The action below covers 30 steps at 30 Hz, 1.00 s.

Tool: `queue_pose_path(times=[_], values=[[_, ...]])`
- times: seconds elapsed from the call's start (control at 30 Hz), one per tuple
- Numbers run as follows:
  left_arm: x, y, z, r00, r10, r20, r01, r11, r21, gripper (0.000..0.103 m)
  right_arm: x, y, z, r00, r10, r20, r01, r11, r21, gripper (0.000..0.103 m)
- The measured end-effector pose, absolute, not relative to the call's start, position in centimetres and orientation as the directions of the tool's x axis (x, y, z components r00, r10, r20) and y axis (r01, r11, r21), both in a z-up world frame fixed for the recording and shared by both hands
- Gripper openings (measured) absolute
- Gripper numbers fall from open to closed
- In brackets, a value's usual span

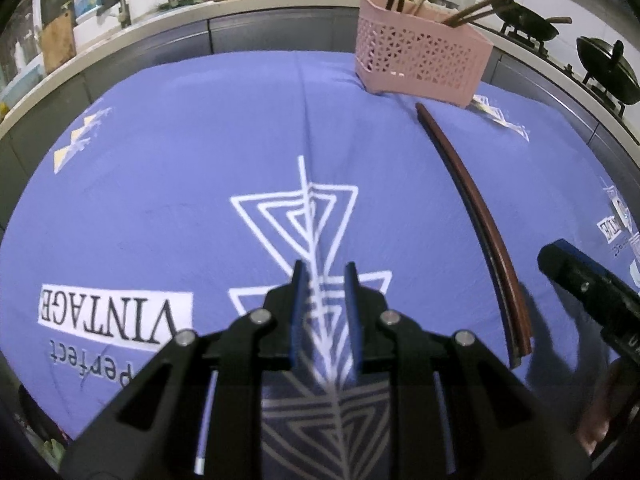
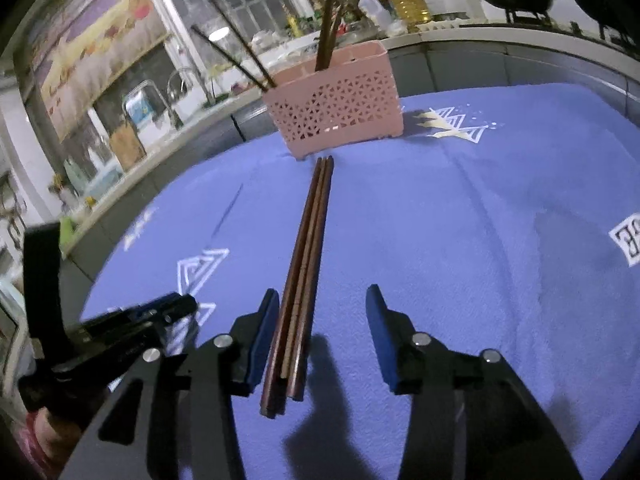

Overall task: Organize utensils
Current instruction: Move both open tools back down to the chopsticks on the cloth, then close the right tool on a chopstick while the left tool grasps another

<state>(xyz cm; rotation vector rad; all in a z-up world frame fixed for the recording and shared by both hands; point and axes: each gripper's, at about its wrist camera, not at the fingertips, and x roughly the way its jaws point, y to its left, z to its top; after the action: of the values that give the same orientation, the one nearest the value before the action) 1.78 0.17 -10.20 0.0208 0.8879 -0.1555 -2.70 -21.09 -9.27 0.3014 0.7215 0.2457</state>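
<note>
The right gripper (image 2: 322,328) stands with jaws apart, a bundle of brown chopsticks (image 2: 308,256) lying on the purple cloth (image 2: 480,240) against its left pad, tips pointing to the pink basket (image 2: 336,108) at 12 o'clock. The left gripper (image 1: 324,300) hangs over bare cloth, narrowly parted, holding nothing.

Two wrist fisheyes angled down, close over blue tablecloth (image 1: 200,160), sharing pink basket (image 2: 336,104)
</note>
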Motion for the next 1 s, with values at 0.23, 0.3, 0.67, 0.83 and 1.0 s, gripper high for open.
queue_pose_path(times=[0.23, 0.3, 0.67, 0.83, 1.0], values=[[1.7, 0.0, -10.3, 0.629, -0.116, -0.768, 0.151, 0.988, -0.026, 0.018, -2.7, -19.9, -9.6, 0.715, 0.278, -0.642, -0.135, 0.955, 0.264, 0.046], [1.6, -0.1, -10.3, 0.633, -0.109, -0.766, 0.150, 0.989, -0.016, 0.018, -2.8, -19.6, -9.6, 0.718, 0.266, -0.643, -0.141, 0.961, 0.240, 0.044], [1.3, -0.4, -10.4, 0.641, -0.098, -0.761, 0.153, 0.988, 0.001, 0.028, -2.6, -19.0, -10.2, 0.702, 0.262, -0.662, -0.173, 0.965, 0.199, 0.019], [1.3, -0.5, -10.4, 0.644, -0.095, -0.759, 0.151, 0.988, 0.005, 0.029, -2.4, -18.9, -10.5, 0.696, 0.241, -0.676, -0.168, 0.970, 0.174, 0.019], [1.2, -0.4, -10.5, 0.646, -0.094, -0.757, 0.151, 0.989, 0.006, 0.033, -2.6, -18.2, -10.3, 0.696, 0.249, -0.673, -0.191, 0.968, 0.161, 0.019]])
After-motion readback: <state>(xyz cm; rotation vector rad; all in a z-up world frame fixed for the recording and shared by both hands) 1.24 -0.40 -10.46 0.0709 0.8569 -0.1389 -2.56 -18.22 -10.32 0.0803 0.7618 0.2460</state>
